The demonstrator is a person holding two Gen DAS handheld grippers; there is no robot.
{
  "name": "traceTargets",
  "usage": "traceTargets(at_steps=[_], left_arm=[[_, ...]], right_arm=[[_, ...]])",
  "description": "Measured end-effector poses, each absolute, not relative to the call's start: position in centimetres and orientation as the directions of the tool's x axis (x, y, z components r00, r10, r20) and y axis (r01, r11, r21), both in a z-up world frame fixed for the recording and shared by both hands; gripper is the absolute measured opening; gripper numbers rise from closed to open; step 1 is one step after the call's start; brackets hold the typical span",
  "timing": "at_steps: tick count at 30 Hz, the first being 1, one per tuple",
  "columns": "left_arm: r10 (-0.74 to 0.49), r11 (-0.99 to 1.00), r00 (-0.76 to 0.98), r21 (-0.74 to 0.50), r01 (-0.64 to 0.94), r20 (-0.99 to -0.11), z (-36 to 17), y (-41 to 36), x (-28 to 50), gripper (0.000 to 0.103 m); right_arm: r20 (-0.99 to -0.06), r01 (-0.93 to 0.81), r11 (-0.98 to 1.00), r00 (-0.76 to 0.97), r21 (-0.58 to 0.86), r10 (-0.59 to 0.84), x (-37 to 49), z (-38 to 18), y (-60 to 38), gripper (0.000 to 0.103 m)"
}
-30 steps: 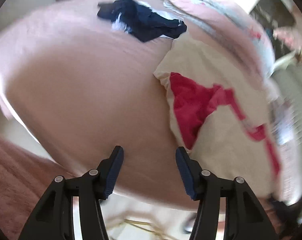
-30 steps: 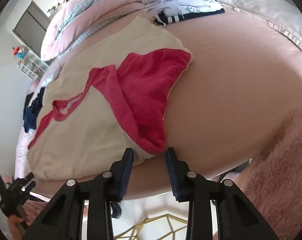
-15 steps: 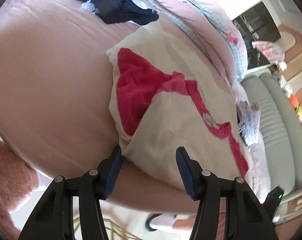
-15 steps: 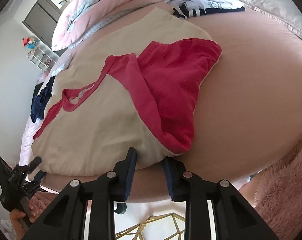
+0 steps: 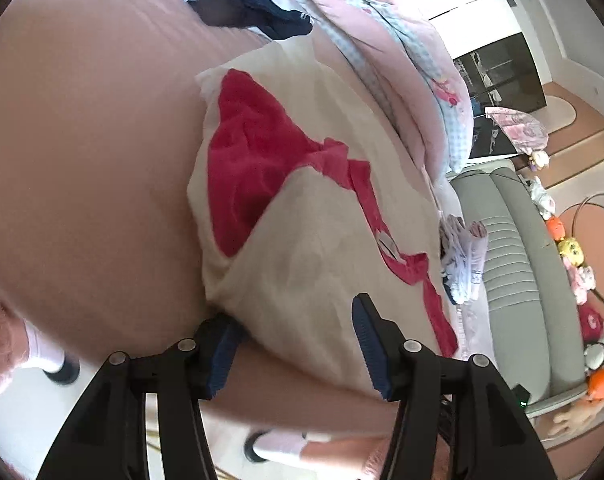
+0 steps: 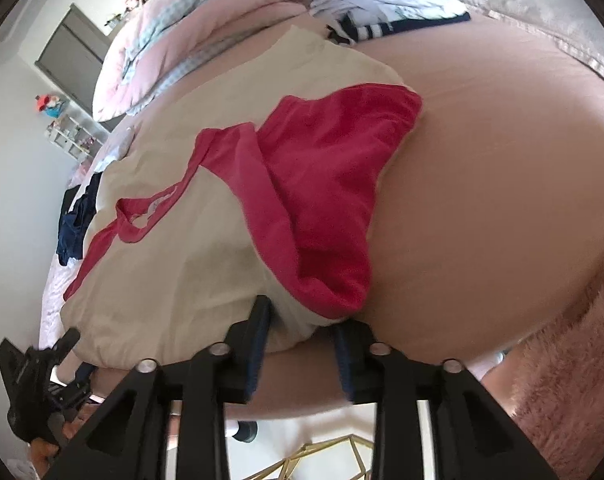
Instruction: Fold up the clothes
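1. Garment position: the cream shirt (image 5: pixel 310 248) with red sleeves and red neck trim lies spread flat on the pink bed (image 5: pixel 81 160). Its near hem reaches the bed edge closest to both grippers.

2. Left gripper (image 5: pixel 293 344): one second ago it faced bare bed sheet well to the side of the shirt. It now sits at the shirt's near corner. One finger (image 5: pixel 221 356) is tucked under the hem and the other (image 5: pixel 372 344) lies above the cream fabric. The jaws are spread wide and the pads do not press the cloth.

3. Right gripper (image 6: pixel 302 344): it has stayed at the opposite near corner, below the folded-in red sleeve (image 6: pixel 322 200). Half a second ago its jaws stood narrower around the hem. They are now opening. A bulge of cream hem sits between them; the pads appear not to press it.

4. Other items: a dark navy garment (image 5: pixel 237 4) and a stack of folded clothes (image 6: pixel 382 16) lie at the far side of the bed, well apart from the shirt.

5. Task implication: both grippers now bracket the near hem, one per corner, but neither has a secure hold. The likely next step is to close both on the hem, then carry it toward the collar (image 6: pixel 149 216) for a fold. The right gripper's widening suggests a re-grip to take in more fabric.
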State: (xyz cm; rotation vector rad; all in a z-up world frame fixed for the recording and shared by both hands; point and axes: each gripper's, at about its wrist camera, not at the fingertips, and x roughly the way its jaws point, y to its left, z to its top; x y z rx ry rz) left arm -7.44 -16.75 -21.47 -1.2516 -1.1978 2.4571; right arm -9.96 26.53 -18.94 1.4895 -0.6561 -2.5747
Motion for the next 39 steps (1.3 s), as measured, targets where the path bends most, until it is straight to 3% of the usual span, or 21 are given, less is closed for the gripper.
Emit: traceTargets(at_steps=[1, 3, 5, 6, 7, 12, 15, 17, 19, 20, 21, 22, 25, 32, 39], left_arm=[[0.43, -0.688, -0.648, -0.693, 0.216, -0.629, -21.4, -16.5, -7.7, 0.052], [0.409, -0.706, -0.655, -0.675, 0.214, -0.635, -21.2, -16.1, -7.6, 0.052], [0.392, -0.732, -0.651, -0.649, 0.208, -0.65, -20.8, -15.9, -7.6, 0.049], [0.37, -0.753, -0.655, -0.626, 0.205, -0.659, -20.3, -15.9, -7.5, 0.024], [0.343, -0.773, -0.662, -0.601, 0.204, -0.666, -19.8, -15.9, -7.3, 0.017], [0.412, -0.698, -0.639, -0.676, 0.236, -0.649, -21.8, -16.8, -7.9, 0.017], [0.415, -0.685, -0.651, -0.689, 0.236, -0.635, -22.4, -16.7, -8.4, 0.021], [0.399, -0.72, -0.658, -0.663, 0.207, -0.639, -22.0, -15.9, -9.1, 0.029], [0.394, -0.747, -0.657, -0.64, 0.178, -0.642, -21.5, -15.0, -10.0, 0.043], [0.389, -0.755, -0.651, -0.631, 0.18, -0.651, -21.2, -14.8, -10.1, 0.043], [0.383, -0.762, -0.643, -0.62, 0.186, -0.663, -20.8, -14.7, -10.1, 0.035], [0.376, -0.77, -0.635, -0.609, 0.192, -0.675, -20.5, -14.6, -10.1, 0.013], [0.375, -0.772, -0.644, -0.609, 0.182, -0.667, -18.4, -14.8, -8.7, 0.012], [0.364, -0.802, -0.658, -0.582, 0.139, -0.659, -13.4, -14.5, -5.6, 0.011], [0.433, -0.753, -0.546, -0.621, 0.218, -0.717, -15.7, -16.1, -0.5, 0.011]], right_arm=[[-0.798, -0.115, -0.904, -0.525, 0.411, -0.296, -10.1, -18.9, 26.2, 0.049], [-0.792, -0.097, -0.914, -0.54, 0.394, -0.284, -10.3, -18.7, 25.6, 0.057], [-0.79, -0.089, -0.93, -0.559, 0.357, -0.25, -10.5, -18.4, 25.1, 0.05], [-0.789, -0.085, -0.937, -0.569, 0.338, -0.233, -10.6, -18.3, 24.8, 0.035], [-0.787, -0.082, -0.944, -0.578, 0.319, -0.216, -10.7, -18.1, 24.5, 0.032], [-0.776, -0.095, -0.901, -0.551, 0.423, -0.307, -11.0, -19.0, 26.0, 0.032], [-0.763, -0.084, -0.883, -0.545, 0.462, -0.348, -11.7, -19.3, 25.9, 0.046], [-0.769, -0.048, -0.903, -0.545, 0.426, -0.334, -12.2, -19.1, 25.0, 0.053], [-0.788, 0.007, -0.948, -0.555, 0.318, -0.268, -12.4, -18.6, 23.4, 0.041], [-0.786, 0.019, -0.952, -0.56, 0.305, -0.262, -12.4, -18.4, 23.2, 0.035], [-0.783, 0.029, -0.956, -0.566, 0.293, -0.257, -12.4, -18.2, 22.9, 0.026], [-0.78, 0.027, -0.953, -0.568, 0.303, -0.264, -12.2, -17.9, 23.1, 0.019], [-0.759, 0.037, -0.94, -0.58, 0.338, -0.296, -11.5, -16.5, 23.7, 0.01], [-0.686, 0.097, -0.915, -0.633, 0.391, -0.36, -6.8, -10.8, 23.0, 0.008], [-0.769, 0.005, -0.896, -0.512, 0.444, -0.384, -2.8, -13.4, 24.6, 0.008]])
